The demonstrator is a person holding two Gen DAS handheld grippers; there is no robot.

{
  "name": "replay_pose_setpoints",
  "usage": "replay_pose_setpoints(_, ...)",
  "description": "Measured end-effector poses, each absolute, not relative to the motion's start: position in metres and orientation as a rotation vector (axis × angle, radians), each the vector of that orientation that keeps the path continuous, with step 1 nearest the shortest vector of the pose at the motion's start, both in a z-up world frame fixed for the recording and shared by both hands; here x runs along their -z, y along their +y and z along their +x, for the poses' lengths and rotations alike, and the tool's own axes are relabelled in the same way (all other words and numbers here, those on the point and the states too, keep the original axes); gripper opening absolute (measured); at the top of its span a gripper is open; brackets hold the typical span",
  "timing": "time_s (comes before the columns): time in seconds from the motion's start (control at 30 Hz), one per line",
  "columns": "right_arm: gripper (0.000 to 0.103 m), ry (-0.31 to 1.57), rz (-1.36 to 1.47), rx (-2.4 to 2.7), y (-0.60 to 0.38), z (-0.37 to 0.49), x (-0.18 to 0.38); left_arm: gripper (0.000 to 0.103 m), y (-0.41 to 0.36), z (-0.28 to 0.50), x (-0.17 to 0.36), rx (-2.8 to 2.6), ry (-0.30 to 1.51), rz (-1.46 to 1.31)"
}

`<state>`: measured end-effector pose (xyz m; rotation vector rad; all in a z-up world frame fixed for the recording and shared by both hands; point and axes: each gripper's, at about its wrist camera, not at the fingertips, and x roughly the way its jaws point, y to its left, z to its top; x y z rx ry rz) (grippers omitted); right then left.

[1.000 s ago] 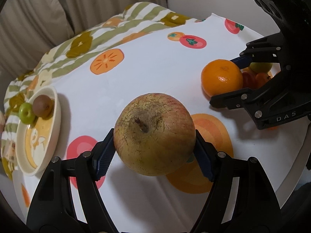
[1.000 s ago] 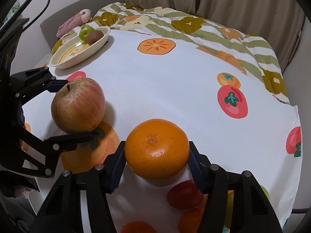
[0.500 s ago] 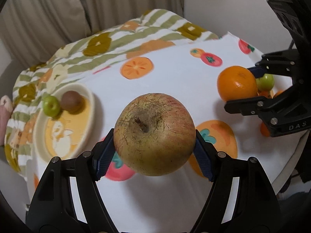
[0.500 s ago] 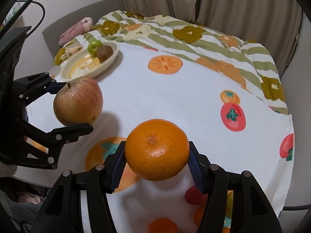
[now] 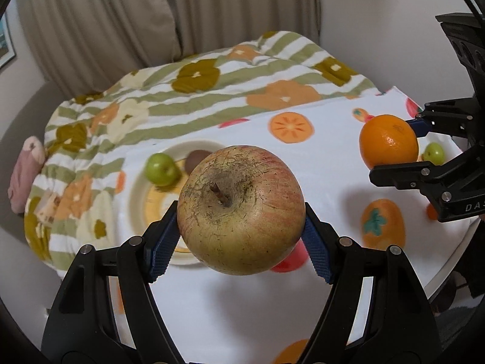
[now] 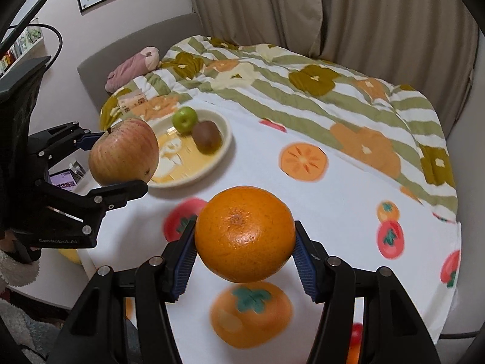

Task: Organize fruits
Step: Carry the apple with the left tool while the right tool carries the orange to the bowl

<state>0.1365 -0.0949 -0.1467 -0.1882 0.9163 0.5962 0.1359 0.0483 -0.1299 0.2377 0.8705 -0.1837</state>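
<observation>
My left gripper is shut on a large yellow-red apple and holds it in the air near the cream plate. The apple also shows in the right wrist view, over the plate's near rim. On the plate lie a small green apple and a brown kiwi. My right gripper is shut on an orange, held above the white fruit-print cloth; the orange shows at the right of the left wrist view.
A small green fruit lies on the cloth behind the right gripper. A green-striped quilt covers the far side. A pink soft toy lies on the grey seat. Curtains hang behind.
Both grippers have lifted their fruit and moved toward the plate. The apple now hangs at the plate's edge; the orange has risen off the cloth and moved left.
</observation>
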Motion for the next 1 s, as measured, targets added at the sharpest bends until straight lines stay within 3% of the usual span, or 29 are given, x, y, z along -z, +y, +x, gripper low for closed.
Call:
replay_pose_setpoints(0.5, 0.055, 0.973, -0.111, -0.547, 0.003, 0.180, 0.167, 0.079, 0.144, 0.198, 0.178, 0.223, 0.929, 0.274)
replay_pose_setpoints(1.0, 0.055, 1.016, -0.036, -0.458, 0.037, 0.195, 0.186, 0.079, 0.162, 0.231, 0.222, 0.314, 0.969, 0.319)
